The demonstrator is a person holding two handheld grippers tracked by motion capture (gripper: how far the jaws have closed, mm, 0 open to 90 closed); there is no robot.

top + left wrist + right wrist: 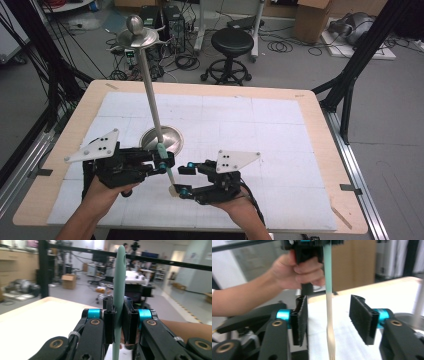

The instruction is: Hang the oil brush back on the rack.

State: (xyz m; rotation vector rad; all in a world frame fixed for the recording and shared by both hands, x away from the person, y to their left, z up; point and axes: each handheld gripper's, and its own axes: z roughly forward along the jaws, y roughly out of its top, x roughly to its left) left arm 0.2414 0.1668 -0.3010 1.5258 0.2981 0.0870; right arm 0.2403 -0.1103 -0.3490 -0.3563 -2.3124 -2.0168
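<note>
no writing legible; left gripper (119, 323) grips fork (118, 277)

Fork (329, 315) tines cut off at the bottom edge; background blurred

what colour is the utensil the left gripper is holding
The utensil is pale mint green at the handle, fading to cream toward the tip; the right gripper view shows it best.

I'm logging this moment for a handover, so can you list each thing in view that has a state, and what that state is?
left gripper: shut on the fork's green handle.
right gripper: open, jaws either side of the fork, not touching it.
fork: held by the left gripper, tines toward the right gripper.
metal stand: on the table, leaning.
</note>
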